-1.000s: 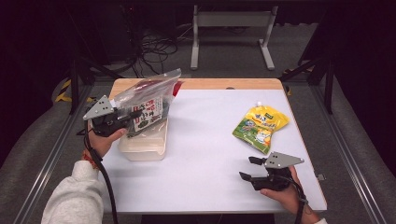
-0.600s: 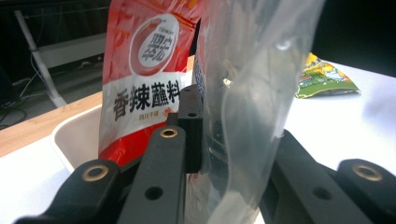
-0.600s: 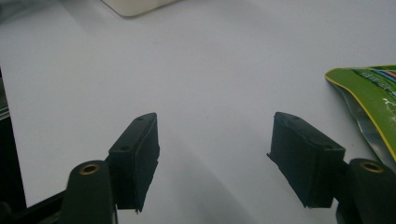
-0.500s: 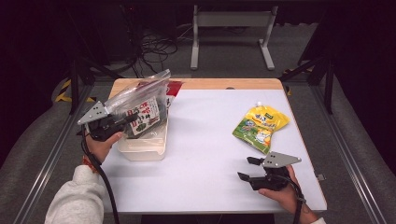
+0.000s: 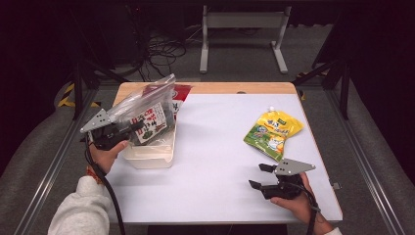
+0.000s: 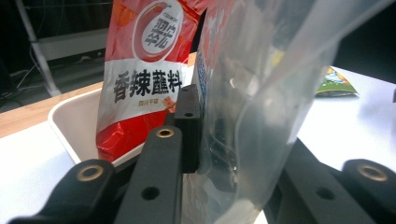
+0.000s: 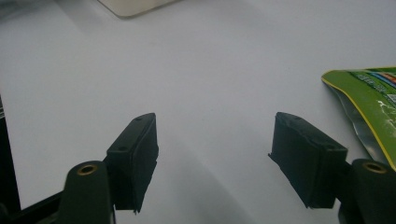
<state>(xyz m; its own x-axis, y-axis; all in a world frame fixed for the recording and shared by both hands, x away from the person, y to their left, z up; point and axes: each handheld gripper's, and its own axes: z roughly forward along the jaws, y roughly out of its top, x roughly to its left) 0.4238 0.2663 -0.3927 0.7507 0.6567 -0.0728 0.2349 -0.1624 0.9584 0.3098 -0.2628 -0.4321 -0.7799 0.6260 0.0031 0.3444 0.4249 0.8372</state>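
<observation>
Above the white bin (image 5: 147, 155) at the table's (image 5: 215, 161) left, the left gripper (image 5: 128, 129) clamps a clear plastic bag (image 5: 147, 108) of snack packets, its jaws having just eased slightly; a red packet (image 6: 140, 70) stands in the bin. Near the front edge, the right gripper (image 5: 258, 176) rests spread and empty, beside the green-yellow pouch (image 5: 272, 132)

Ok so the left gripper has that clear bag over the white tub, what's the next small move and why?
Probably lower the clear bag a little further into the white tub before letting go. The left gripper has it between its jaws, which have just opened slightly, yet the bag leans above the rim beside the red packet. The right gripper is open, apart from the green pouch.
</observation>
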